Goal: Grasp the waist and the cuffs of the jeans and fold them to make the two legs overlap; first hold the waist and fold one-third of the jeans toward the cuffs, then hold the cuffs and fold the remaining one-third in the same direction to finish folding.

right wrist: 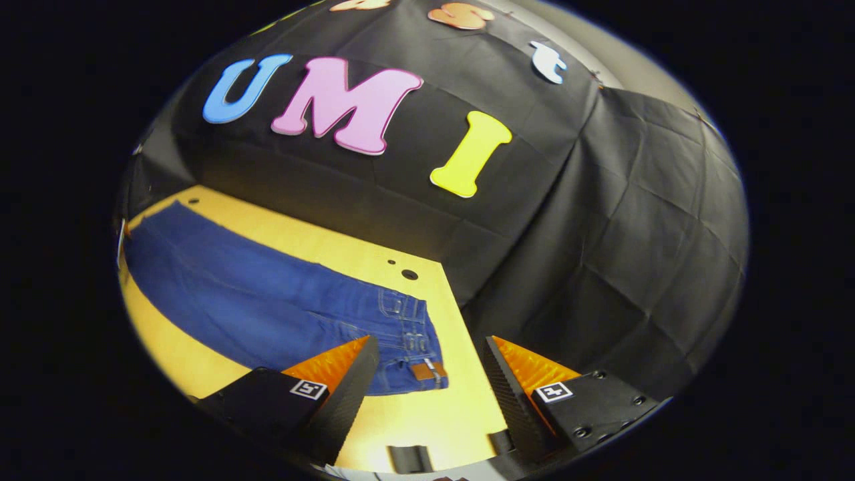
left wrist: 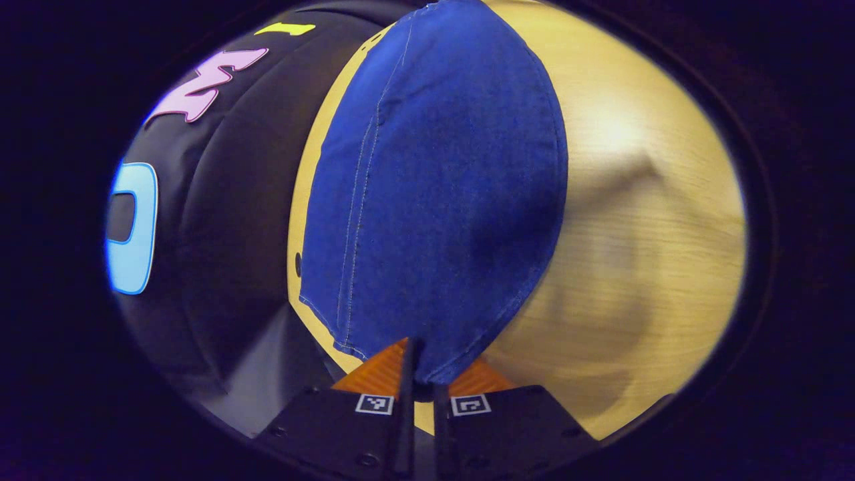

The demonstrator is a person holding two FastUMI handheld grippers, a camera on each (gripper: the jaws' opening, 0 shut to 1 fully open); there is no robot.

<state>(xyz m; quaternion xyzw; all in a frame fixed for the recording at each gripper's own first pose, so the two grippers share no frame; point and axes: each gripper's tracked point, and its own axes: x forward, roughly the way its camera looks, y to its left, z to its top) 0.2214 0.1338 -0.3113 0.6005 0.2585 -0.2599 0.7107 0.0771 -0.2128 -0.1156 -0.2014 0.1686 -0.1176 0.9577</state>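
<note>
The blue jeans [left wrist: 434, 194] stretch away from my left gripper [left wrist: 422, 374] over the wooden table [left wrist: 641, 220]. Its fingers are pressed together on the near cuff end of the denim. In the right gripper view the jeans [right wrist: 267, 300] lie flat, legs overlapped, with the waist [right wrist: 417, 347] and its brown patch toward the near right. My right gripper [right wrist: 427, 374] hovers open above the table [right wrist: 427, 414], just in front of the waist, with nothing between its fingers.
The black cloth wall [right wrist: 534, 220] rises right behind and beside the table. Two small holes [right wrist: 409, 274] mark the table's far right corner near the waist. Bare wood lies on the right of the jeans in the left gripper view.
</note>
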